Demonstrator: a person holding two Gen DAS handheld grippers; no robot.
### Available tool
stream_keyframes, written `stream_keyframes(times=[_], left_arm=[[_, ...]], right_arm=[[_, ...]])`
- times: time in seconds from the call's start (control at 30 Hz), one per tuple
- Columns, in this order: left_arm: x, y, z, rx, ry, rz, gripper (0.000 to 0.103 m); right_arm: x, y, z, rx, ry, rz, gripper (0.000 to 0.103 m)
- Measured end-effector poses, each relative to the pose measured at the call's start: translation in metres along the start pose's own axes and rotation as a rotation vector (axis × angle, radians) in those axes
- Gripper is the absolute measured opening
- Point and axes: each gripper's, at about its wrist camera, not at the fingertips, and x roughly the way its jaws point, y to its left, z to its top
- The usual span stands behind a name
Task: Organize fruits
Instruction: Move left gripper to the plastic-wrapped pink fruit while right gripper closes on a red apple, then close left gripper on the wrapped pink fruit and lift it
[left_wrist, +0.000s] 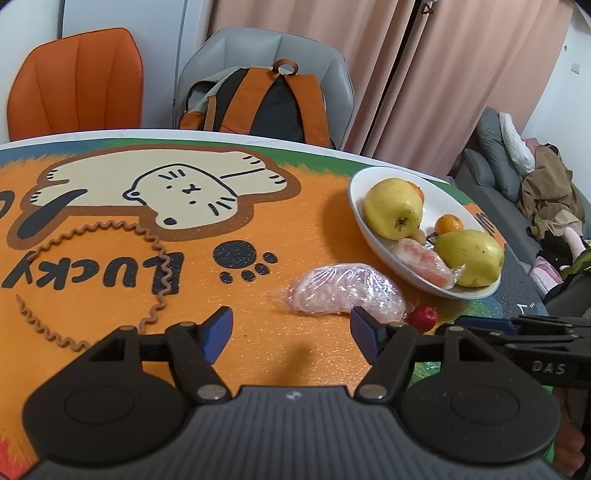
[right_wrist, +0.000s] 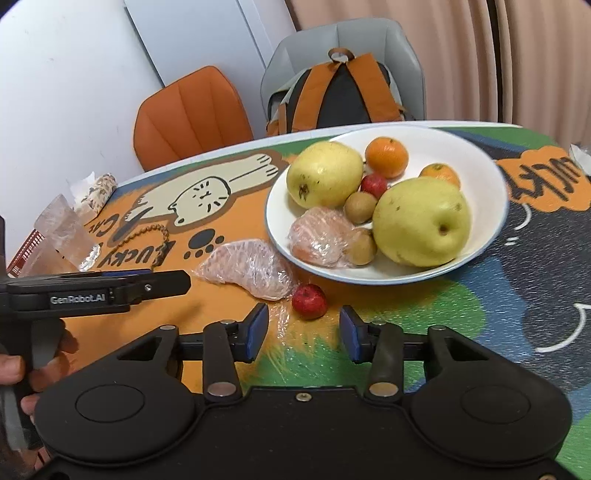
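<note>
the right tongs (right_wrist: 300, 334) stand apart and empty, low over the counter (right_wrist: 406, 306), with a small red fruit (right_wrist: 309, 301) just ahead at 12 o'clock, a little left of their centre line. it lies on the mat, apart from the white plate (right_wrist: 491, 206), whose rim sits close beyond it at 1 o'clock. the left tongs (left_wrist: 291, 330) are also apart and hold nothing; a plastic-wrapped fruit piece (left_wrist: 345, 290) lies just past them at 1 o'clock, close to the right pad, and the same red fruit (left_wrist: 423, 317) shows at 3 o'clock.

the step in hand looks like picking up the red fruit with the right tongs. to do it well, i would shift slightly left so the fruit sits midway between the pads, come down until the pads bracket its widest part, then close gently, since a small round fruit is likely to roll or squirt out if pinched off centre. loose film from the wrapped piece lies just by the left pad and should be kept out of the grip.

on the plate, two large yellow pears (right_wrist: 325, 173), two oranges (right_wrist: 387, 157), small brown fruits, a second red one and another wrapped piece crowd the near side; free space shows toward 1 o'clock, at the far right.
</note>
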Motion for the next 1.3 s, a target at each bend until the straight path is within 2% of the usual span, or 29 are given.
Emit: stream_keyframes(times=[0.27,0.43,0.53,0.97,1.17,1.3], left_arm=[[0.009,-0.001,0.002,0.012,0.013,-0.004,0.068],[0.016,-0.008,0.006,0.038,0.018,-0.019,0.072],[0.019,-0.015,0.009,0.071,-0.001,-0.027,0.075],[0.049,-0.037,0.022,0.160,-0.010,-0.057,0.075],[0.062,-0.036,0.027,0.163,-0.008,-0.086,0.072],[0.063,-0.036,0.025,0.184,-0.019,-0.112,0.067]], right_arm=[[0.013,0.001,0.003,0.008,0.002,-0.006,0.041],[0.018,-0.002,0.003,0.012,0.005,-0.004,0.024],[0.016,-0.006,0.003,0.025,0.002,0.000,0.023],[-0.005,-0.022,-0.007,0.048,-0.012,-0.016,0.023],[-0.015,-0.031,-0.010,0.068,-0.023,-0.030,0.023],[-0.019,-0.036,-0.013,0.080,-0.026,-0.037,0.023]])
